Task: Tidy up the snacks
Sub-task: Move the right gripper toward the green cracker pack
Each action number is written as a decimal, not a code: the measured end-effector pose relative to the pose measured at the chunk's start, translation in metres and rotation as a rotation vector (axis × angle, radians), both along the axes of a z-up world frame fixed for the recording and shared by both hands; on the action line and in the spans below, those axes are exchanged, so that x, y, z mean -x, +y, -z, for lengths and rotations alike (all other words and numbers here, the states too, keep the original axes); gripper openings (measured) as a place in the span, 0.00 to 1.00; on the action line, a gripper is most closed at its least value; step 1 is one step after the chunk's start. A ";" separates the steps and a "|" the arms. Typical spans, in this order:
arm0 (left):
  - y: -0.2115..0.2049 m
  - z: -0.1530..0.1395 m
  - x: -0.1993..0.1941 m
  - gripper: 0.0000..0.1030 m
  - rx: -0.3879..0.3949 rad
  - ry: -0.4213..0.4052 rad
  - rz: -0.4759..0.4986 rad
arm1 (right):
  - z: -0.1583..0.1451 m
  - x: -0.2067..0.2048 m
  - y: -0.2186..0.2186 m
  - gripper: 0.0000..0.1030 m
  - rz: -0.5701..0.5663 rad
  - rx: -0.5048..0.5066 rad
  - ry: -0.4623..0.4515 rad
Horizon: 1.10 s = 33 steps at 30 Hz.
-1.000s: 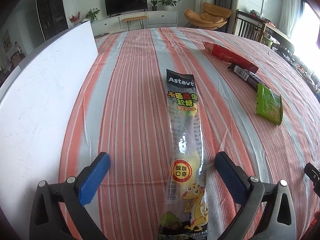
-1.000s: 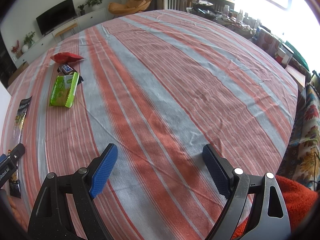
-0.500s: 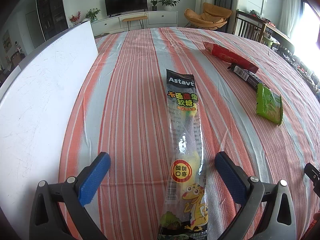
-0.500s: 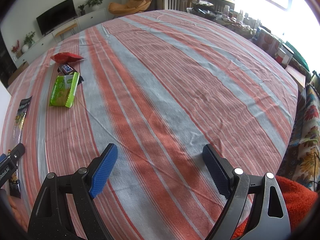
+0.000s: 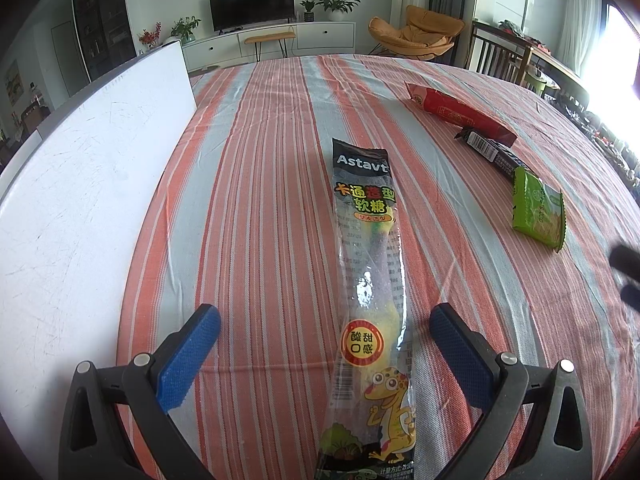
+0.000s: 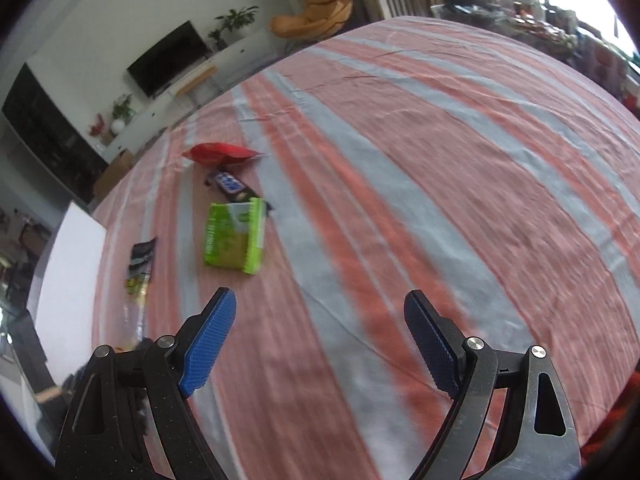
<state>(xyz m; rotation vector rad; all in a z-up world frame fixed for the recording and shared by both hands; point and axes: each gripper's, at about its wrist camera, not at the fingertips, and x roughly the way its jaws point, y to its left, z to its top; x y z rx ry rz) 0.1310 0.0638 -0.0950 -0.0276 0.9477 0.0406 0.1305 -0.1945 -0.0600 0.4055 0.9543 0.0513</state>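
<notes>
Left wrist view: left gripper (image 5: 320,328) straddles the gummy candy packet (image 5: 370,292) wide-fingered, likely lining up a grab; green snack (image 5: 538,213) lies at two o'clock.

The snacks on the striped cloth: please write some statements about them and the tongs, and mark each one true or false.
1. The long candy bag lies between the fingers of the open left tongs. True.
2. The right tongs hold the green packet. False: they are open and empty, and the packet lies on the cloth.
3. The red packet lies farther away than the green packet. True.
4. The dark bar lies on the white board. False: it lies on the cloth.
</notes>
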 end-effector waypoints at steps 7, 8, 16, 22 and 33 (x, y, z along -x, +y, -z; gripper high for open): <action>0.000 0.000 0.000 1.00 0.000 0.000 0.000 | 0.021 -0.061 0.057 0.85 -0.004 0.162 0.105; 0.000 0.000 0.000 1.00 0.000 0.000 0.000 | 0.022 -0.061 0.057 0.85 0.004 0.182 0.103; 0.000 0.000 0.000 1.00 0.000 -0.001 0.000 | 0.011 -0.018 0.038 0.23 -0.043 0.259 0.002; 0.000 0.000 0.000 1.00 0.000 0.000 0.000 | -0.001 0.035 0.003 0.12 0.004 0.211 -0.083; 0.000 0.000 0.001 1.00 0.000 -0.001 0.000 | 0.010 0.058 -0.032 0.43 0.122 0.093 -0.104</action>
